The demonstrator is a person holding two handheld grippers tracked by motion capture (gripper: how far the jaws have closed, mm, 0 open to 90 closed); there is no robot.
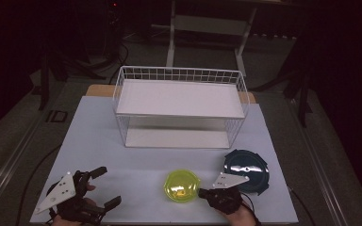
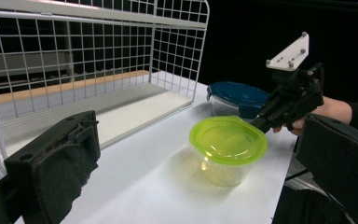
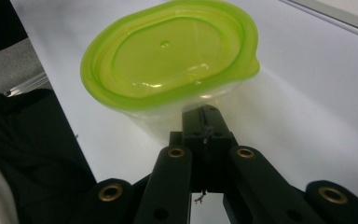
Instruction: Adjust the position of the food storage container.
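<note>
A clear container with a lime-green lid (image 1: pixel 181 186) stands near the table's front edge. My right gripper (image 1: pixel 201 192) is just to its right, jaws shut together with nothing between them. In the right gripper view its closed tip (image 3: pixel 207 116) sits right at the container's clear wall (image 3: pixel 168 56), under the lid's rim; whether it touches I cannot tell. A second container with a dark blue lid (image 1: pixel 246 170) stands behind the right hand. My left gripper (image 1: pixel 108 186) rests at the front left with its jaws wide open and empty, facing the green-lidded container (image 2: pixel 227 140).
A white wire rack with two shelves (image 1: pixel 179 106) takes up the back half of the white table (image 1: pixel 99 141). A cable trails off the table's left side. Beyond the table are a dark floor and the legs of a frame.
</note>
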